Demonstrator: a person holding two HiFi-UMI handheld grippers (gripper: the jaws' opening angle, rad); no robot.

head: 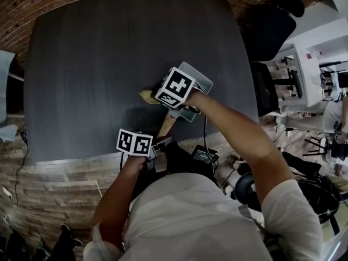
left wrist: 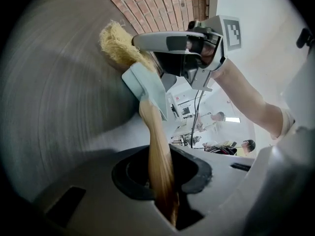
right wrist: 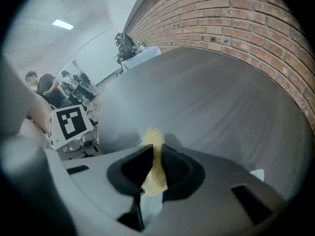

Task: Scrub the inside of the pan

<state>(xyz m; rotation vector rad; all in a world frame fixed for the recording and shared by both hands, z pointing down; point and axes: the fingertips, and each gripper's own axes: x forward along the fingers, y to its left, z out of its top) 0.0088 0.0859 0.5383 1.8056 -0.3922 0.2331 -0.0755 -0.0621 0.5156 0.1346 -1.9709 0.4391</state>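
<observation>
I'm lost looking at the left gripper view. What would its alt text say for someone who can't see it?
The left tongs are shut on the wooden handle of a grey pan, with a dark table beyond. The right tongs pinch a yellow fibrous scrubber at the pan's rim, and a brick wall stands behind.

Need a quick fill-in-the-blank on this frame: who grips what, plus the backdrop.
1. The left gripper is shut on the pan's wooden ____.
2. The yellow scrubber is clamped in the ____.
3. The wall behind the dark table is made of ____.
Missing: handle; right gripper; brick.
</observation>
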